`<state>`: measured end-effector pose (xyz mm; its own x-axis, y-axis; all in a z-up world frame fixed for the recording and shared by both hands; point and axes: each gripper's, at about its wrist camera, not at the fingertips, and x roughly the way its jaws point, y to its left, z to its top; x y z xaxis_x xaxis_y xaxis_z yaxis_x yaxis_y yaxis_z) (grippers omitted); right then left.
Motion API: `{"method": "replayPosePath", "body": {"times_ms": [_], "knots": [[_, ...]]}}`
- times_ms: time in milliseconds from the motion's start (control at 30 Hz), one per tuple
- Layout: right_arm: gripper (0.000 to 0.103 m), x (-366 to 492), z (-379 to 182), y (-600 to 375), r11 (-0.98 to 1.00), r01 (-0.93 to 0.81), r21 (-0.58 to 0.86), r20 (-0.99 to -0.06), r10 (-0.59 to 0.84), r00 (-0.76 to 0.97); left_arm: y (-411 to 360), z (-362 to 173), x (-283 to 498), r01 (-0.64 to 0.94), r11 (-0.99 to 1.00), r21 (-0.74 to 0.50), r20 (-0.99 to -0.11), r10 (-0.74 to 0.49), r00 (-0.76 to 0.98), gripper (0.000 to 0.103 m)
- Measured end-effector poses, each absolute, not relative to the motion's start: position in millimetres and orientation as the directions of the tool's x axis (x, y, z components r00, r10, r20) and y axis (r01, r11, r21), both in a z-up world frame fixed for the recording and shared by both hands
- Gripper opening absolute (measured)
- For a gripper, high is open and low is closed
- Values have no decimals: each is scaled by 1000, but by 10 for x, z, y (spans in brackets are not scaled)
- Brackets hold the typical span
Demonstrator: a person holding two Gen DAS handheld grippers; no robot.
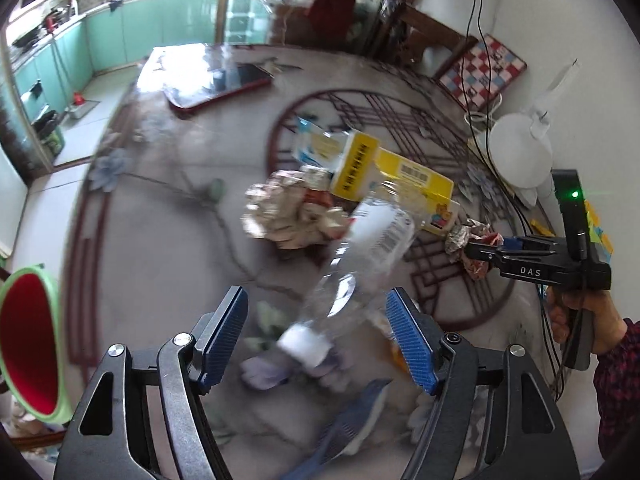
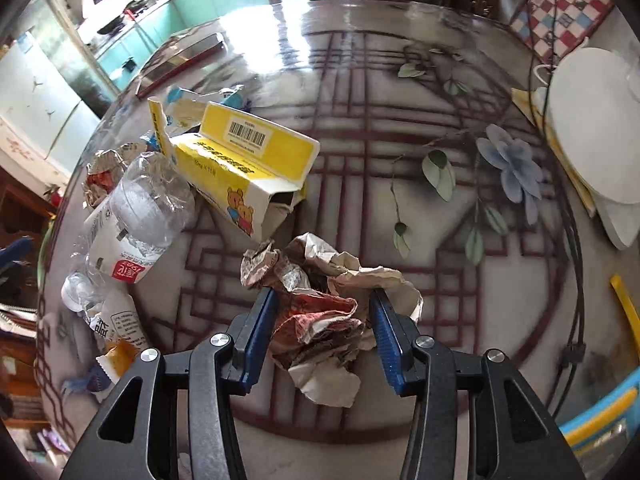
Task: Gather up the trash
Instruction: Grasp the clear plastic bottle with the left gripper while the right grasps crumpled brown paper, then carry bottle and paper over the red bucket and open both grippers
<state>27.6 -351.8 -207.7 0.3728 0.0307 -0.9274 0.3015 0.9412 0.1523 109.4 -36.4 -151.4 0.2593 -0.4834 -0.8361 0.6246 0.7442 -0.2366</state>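
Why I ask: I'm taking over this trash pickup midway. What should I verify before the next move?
1. Right gripper holds crumpled paper: ok, pads press it from both sides.
2. Left gripper free: ok, jaws open, pads not pressing the plastic bottle between them.
3. Left view sharp enough to aim: not ok, blurred.
4. Red container is the bin: cannot tell.
5. Table cleared: not ok, yellow box and bottle remain.

Crumpled paper wad [image 2: 320, 312], clear plastic bottle [image 2: 140, 216] and torn yellow carton [image 2: 248, 168] on table.
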Motion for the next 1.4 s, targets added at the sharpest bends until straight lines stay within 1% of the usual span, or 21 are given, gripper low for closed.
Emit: {"method": "replayPosePath", "body": {"times_ms": [33, 100, 233, 333, 367, 433, 467, 600, 767, 900, 1167, 1300, 1400], "knots": [[38, 309, -2083, -3535, 945, 273, 180, -925, 68, 374, -451, -1544, 1094, 629, 739, -240, -841, -482, 246, 71], [32, 322, -2085, -3529, 948, 259, 186, -923, 78, 377, -632, -1622, 1110, 633, 735, -243, -854, -471, 220, 71], [29, 284, -2024, -3573, 946, 233, 226, -908, 118, 401, -906, -1763, 1164, 626, 746, -230, -884, -429, 187, 71], [29, 162, -2041, -3509, 929, 249, 275, -893, 151, 425, -1032, -1855, 1199, 614, 755, -231, -899, -407, 163, 71], [28, 117, -2030, -3505, 925, 252, 283, -889, 155, 430, -1037, -1890, 1204, 605, 762, -229, -904, -397, 157, 70], [28, 73, -2000, -3511, 921, 256, 294, -882, 158, 445, -1036, -1919, 1212, 591, 774, -227, -909, -387, 157, 57], [28, 54, -1973, -3509, 919, 257, 301, -877, 160, 454, -1021, -1916, 1206, 585, 778, -230, -908, -387, 158, 54], [28, -21, -1830, -3438, 922, 253, 293, -864, 141, 484, -898, -1730, 1147, 562, 794, -230, -881, -416, 226, 54], [28, -49, -1559, -3249, 937, 260, 232, -857, 70, 511, -634, -1268, 959, 553, 801, -228, -816, -467, 341, 54], [28, -26, -1358, -3053, 950, 242, 198, -847, 41, 530, -422, -1041, 902, 546, 811, -211, -793, -469, 390, 54], [28, 58, -998, -2608, 967, 195, 162, -820, 22, 571, -54, -884, 962, 477, 855, -203, -782, -435, 447, 54], [28, 105, -902, -2415, 972, 179, 152, -814, 20, 581, 103, -866, 1010, 460, 865, -201, -783, -424, 455, 54], [28, 152, -864, -2276, 975, 167, 148, -812, 23, 584, 232, -840, 1023, 456, 873, -174, -780, -405, 478, 54]]}}
